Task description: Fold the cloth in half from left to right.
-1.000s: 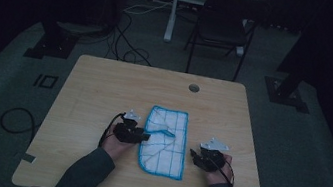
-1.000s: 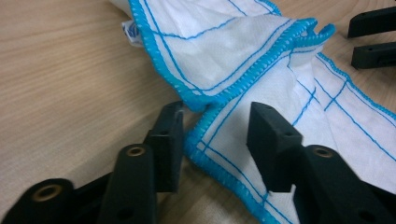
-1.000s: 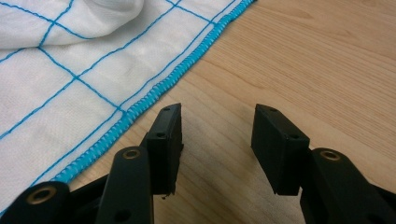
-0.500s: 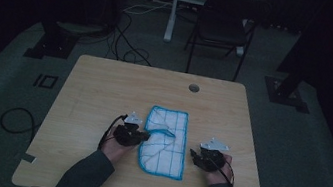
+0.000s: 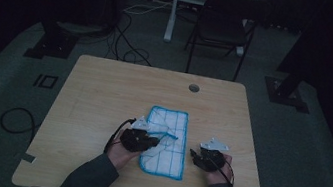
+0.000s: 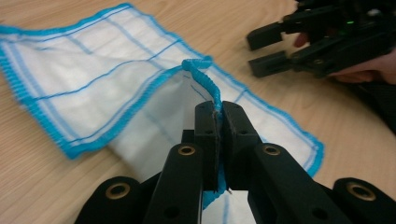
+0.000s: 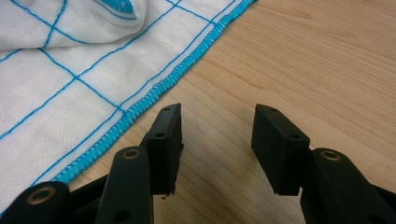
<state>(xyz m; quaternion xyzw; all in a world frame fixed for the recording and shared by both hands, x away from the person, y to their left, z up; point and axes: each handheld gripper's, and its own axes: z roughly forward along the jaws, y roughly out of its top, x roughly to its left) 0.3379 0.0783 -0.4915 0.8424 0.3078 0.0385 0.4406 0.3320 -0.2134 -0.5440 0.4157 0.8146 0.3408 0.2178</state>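
Cloth [image 5: 167, 141] is the main thing here: white with thin blue grid lines and a bright blue stitched border, lying near the middle of the wooden table [image 5: 103, 93], a bit toward the person's side. Most of it sits flat, but the left edge is lifted and folded over toward the middle.

That lifted bit is in the left gripper [image 5: 139, 140]. In the left gripper view its two black jaws are pinched tight together with the blue hem [image 6: 205, 77] of the cloth [image 6: 93, 79] clamped between them, the hem rising out of the grip in a little ridge. So yeah, it's got the edge for real, jaws having just come together on it.

The right gripper [image 5: 207, 158] sits on the table just off the cloth's right side, not touching it. In the right gripper view its jaws stand well apart with nothing but bare wood between them [image 7: 217, 140], and the cloth's blue border [image 7: 154, 93] runs diagonally just beside the left jaw.

Behind the table there's a dark folding chair [image 5: 223, 26] and some cables [image 5: 128, 32] on the floor.
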